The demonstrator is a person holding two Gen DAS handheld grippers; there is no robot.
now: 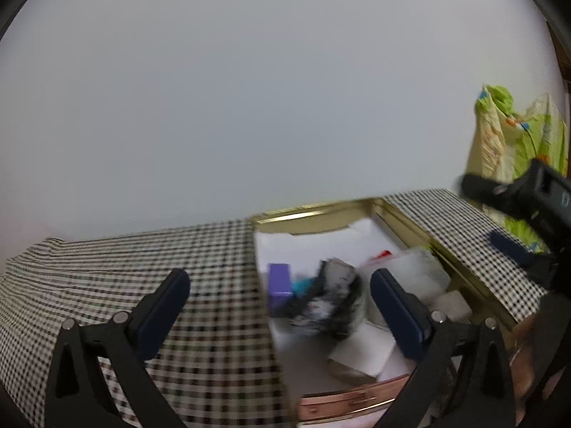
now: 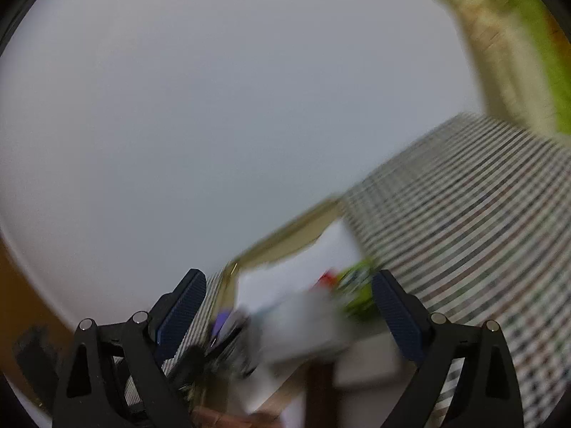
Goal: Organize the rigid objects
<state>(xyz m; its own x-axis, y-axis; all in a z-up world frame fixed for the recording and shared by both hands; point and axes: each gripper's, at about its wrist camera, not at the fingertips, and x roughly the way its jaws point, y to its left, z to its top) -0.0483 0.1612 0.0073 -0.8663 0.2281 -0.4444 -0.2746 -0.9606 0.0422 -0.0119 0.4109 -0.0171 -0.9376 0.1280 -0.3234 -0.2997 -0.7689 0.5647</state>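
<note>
Left gripper jaws standing wide, nothing lying between. Ahead, gold tin wall rising around crowded clutter: purple block, dark blurred bundle, white boxes. Left of jaws, checked cloth lying bare. Right gripper crossing at far right.

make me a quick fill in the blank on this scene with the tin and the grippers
The gold tin sits on a ____ cloth.
The small box at the tin's left side is ____.
The left gripper fingers are ____, holding nothing.
The tin's floor is lined with ____ paper.

Missing words: checked; purple; open; white
</note>
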